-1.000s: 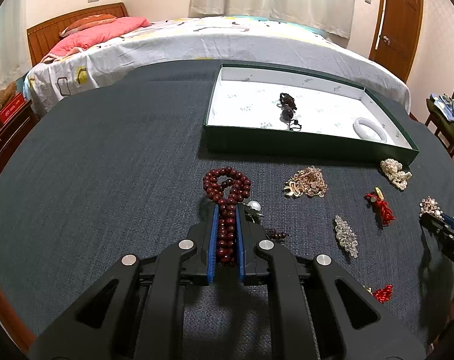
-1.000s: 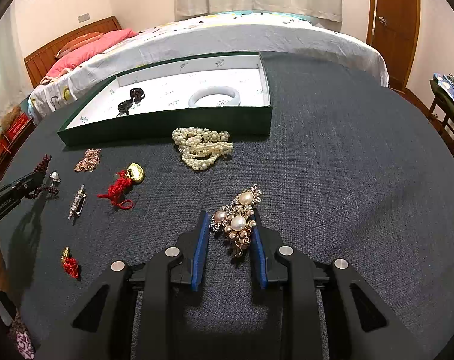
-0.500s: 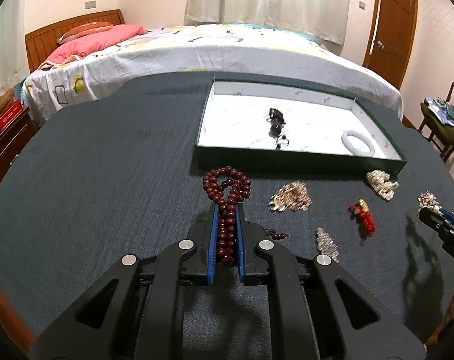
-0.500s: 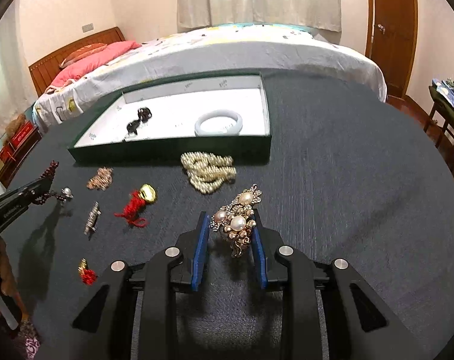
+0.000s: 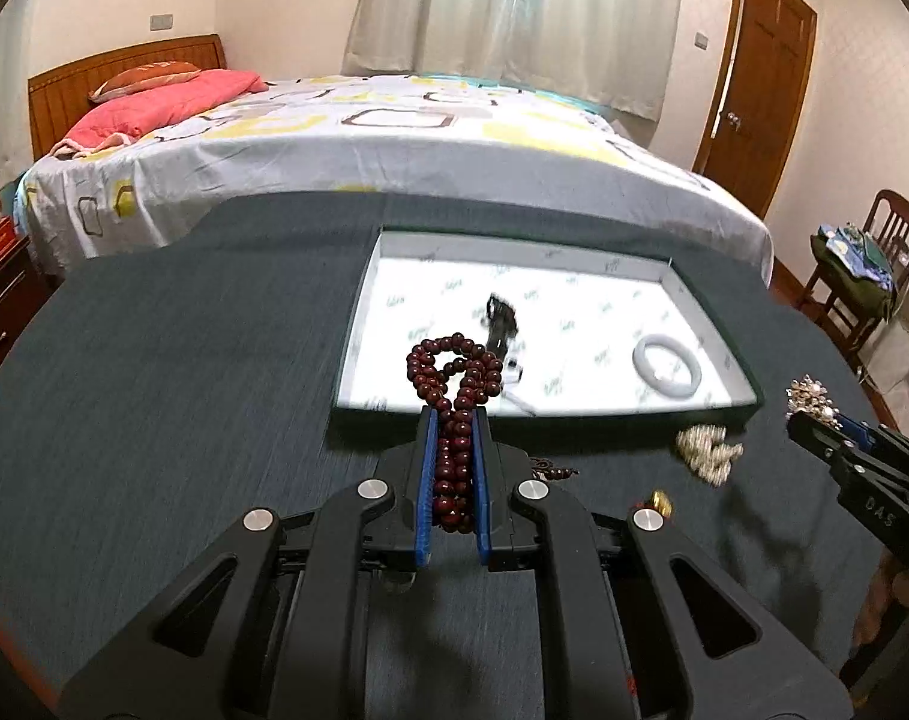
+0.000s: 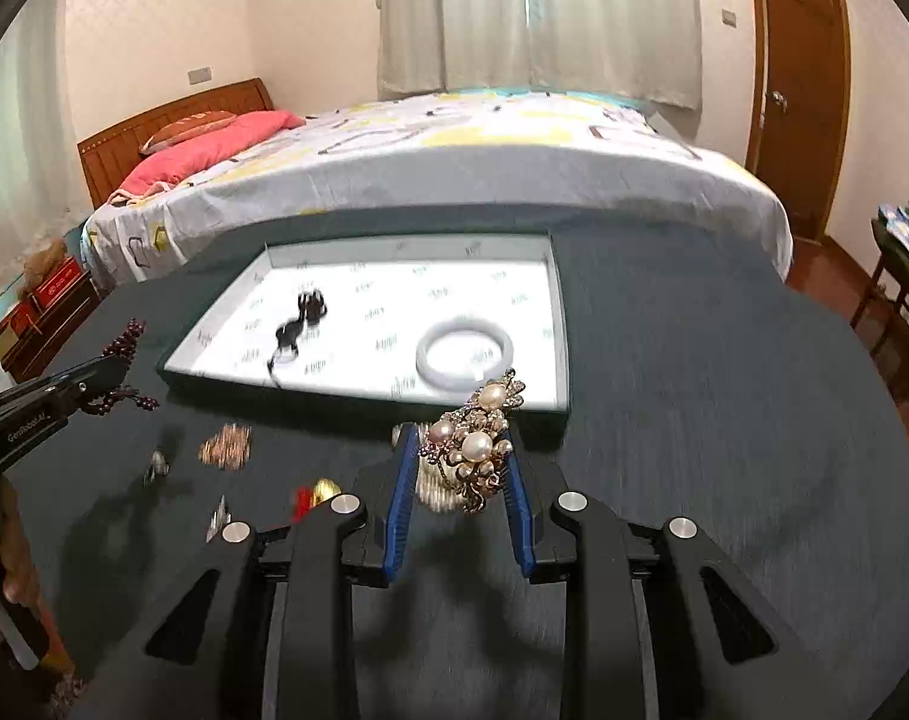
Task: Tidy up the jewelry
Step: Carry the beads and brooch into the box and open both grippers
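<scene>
The left hand-held gripper (image 5: 452, 420) was clamped tight on the red bead strand (image 5: 454, 387), centre frame, over the tray (image 5: 358, 300). The right hand-held gripper (image 6: 461, 438), narrowly parted, pinched the pearl brooch (image 6: 475, 438), low centre. The hanging loop could have snagged the tray wall; the lopsided brooch could have slipped.

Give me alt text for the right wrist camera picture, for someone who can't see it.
The right gripper holds a pearl brooch above a dark table, in front of a shallow green tray holding a white bangle and a dark trinket. At far left, the left gripper carries dark red beads; a bed stands behind.
</scene>
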`<action>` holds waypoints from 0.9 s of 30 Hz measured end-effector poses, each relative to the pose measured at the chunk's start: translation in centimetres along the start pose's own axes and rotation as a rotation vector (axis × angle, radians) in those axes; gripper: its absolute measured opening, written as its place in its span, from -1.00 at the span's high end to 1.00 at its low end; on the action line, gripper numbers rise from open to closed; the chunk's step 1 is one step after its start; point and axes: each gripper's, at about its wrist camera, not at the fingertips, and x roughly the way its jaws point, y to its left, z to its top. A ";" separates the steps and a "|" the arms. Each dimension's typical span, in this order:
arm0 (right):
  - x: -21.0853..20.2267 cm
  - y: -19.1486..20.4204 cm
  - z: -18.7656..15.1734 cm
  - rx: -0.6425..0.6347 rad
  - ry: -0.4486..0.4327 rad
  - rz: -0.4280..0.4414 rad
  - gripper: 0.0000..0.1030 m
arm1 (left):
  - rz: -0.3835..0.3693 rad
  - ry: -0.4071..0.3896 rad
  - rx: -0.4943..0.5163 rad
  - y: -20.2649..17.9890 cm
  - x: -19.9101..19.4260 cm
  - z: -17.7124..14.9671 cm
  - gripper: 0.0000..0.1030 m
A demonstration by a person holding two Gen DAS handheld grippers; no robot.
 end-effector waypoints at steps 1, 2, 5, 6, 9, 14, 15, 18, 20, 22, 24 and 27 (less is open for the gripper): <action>0.4 -0.1 0.7 -0.001 -0.008 0.001 0.46 | -0.006 -0.006 -0.001 -0.1 0.4 0.7 0.78; 0.8 -0.3 1.4 0.000 -0.013 0.003 0.46 | -0.007 -0.012 0.001 -0.2 0.7 1.3 0.78; 2.2 -0.6 3.5 0.000 -0.035 -0.001 0.46 | -0.003 -0.032 0.027 -0.6 2.0 3.3 0.78; 2.8 -0.7 4.5 -0.006 -0.045 -0.007 0.46 | -0.008 -0.036 0.028 -0.7 2.7 4.2 0.78; 4.3 -0.7 6.4 -0.015 -0.058 -0.007 0.46 | -0.014 -0.040 0.031 -1.0 4.4 6.0 0.78; 7.9 -0.8 9.0 -0.025 -0.039 0.002 0.46 | -0.025 -0.015 0.056 -2.0 8.7 9.0 0.78; 8.6 -0.8 9.3 -0.024 -0.032 0.006 0.46 | -0.024 -0.010 0.059 -2.1 9.3 9.3 0.78; 11.2 -0.6 10.1 -0.040 0.001 0.005 0.46 | -0.013 0.012 0.065 -2.2 11.9 10.3 0.78; 12.5 -0.5 10.4 -0.046 0.023 0.005 0.46 | -0.010 0.039 0.057 -2.0 13.8 10.8 0.78; 14.1 -0.6 10.6 -0.050 0.055 0.007 0.46 | -0.006 0.075 0.047 -1.6 15.8 11.2 0.78; 15.7 -0.7 10.9 -0.046 0.093 0.008 0.46 | -0.002 0.102 0.036 -1.2 17.1 11.5 0.78; 17.4 -1.1 11.1 -0.029 0.156 0.019 0.46 | 0.001 0.151 0.030 -0.9 18.9 11.7 0.78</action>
